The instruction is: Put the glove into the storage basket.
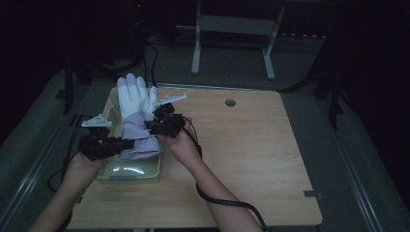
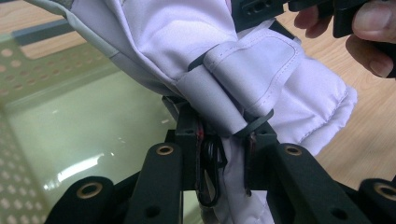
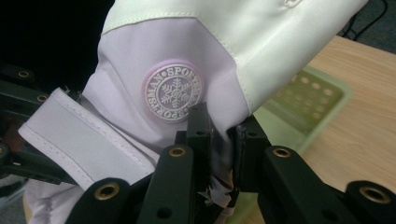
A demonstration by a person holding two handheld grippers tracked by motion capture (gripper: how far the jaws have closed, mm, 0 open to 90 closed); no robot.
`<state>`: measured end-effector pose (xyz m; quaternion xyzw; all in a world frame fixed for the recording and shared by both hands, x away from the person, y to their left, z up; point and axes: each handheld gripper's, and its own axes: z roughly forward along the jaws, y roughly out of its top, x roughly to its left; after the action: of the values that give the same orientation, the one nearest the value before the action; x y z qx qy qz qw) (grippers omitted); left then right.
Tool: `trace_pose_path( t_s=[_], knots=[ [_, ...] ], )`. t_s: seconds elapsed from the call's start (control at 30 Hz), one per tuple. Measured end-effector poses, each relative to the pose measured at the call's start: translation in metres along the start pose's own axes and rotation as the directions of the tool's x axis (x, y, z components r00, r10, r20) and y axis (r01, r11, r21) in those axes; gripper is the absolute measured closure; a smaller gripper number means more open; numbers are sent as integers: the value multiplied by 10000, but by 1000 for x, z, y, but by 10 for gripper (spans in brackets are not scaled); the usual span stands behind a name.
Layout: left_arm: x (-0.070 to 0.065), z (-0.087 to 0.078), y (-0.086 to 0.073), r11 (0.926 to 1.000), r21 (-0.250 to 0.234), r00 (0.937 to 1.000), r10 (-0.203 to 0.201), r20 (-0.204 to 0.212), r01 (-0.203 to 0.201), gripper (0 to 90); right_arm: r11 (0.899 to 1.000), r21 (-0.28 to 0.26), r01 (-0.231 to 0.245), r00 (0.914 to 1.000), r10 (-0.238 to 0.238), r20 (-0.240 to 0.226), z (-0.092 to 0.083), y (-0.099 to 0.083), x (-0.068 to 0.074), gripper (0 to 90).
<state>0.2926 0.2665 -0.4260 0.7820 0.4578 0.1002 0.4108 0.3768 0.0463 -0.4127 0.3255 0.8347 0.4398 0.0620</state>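
"Where was the glove (image 1: 137,113)?"

"Up in the air, over the green bin (image 1: 129,170) on the desk (image 1: 251,145)."

"What held it?"

"Both. The left tongs (image 2: 224,140) pinched its cuff, and the right tongs (image 3: 219,140) pinched its side."

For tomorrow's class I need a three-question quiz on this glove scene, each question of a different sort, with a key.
1. True or false: the glove lies flat on the wooden table.
2. Multiple choice: what sits under the glove? A) a pale green perforated basket B) a metal bowl C) a cardboard box
3. Fill in: the round badge on the glove shows a ____.

Key:
1. False. Both the left tongs and the right tongs are clamped on its fabric and hold it up, fingers pointing away from the person.
2. A, the basket.
3. Snowflake.
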Motion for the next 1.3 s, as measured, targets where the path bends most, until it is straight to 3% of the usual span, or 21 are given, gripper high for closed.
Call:
trace_pose_path(
  t_s=[0.23,0.43,0.63,0.77,0.87,1.0,1.07,1.2,1.3],
  knots=[
    [18,2,-15,9995,194,9996,-263,-73,265,733,9998,141,-131,9999,132,-77,28,-3,9,795],
    [33,19,-30,9964,554,9977,-654,182,643,733,9977,605,-301,9995,300,19,51,-15,7,795],
    [41,37,-44,9878,1122,9933,-1117,299,1077,732,9903,1325,-428,9991,417,109,72,-30,1,795],
    [46,48,-50,9764,1683,9901,-1397,155,1352,731,9828,1796,-429,9989,385,280,84,-37,2,795],
    [50,56,-51,9628,2110,9852,-1711,-66,1686,729,9752,2186,-355,9987,263,447,94,-39,2,795],
    [52,63,-54,9520,2319,9798,-1954,-421,1998,726,9646,2626,-235,9974,46,726,104,-39,4,794],
    [53,65,-55,9482,2425,9787,-2003,-455,2054,725,9597,2796,-293,9969,75,786,109,-40,4,795],
    [54,68,-56,9319,2932,9769,-2059,-571,2135,712,9520,3055,-216,9967,-34,810,114,-41,7,793],
    [52,70,-57,9237,3163,9763,-2044,-706,2162,708,9441,3292,-141,9958,-164,898,116,-42,11,789]
  ],
)
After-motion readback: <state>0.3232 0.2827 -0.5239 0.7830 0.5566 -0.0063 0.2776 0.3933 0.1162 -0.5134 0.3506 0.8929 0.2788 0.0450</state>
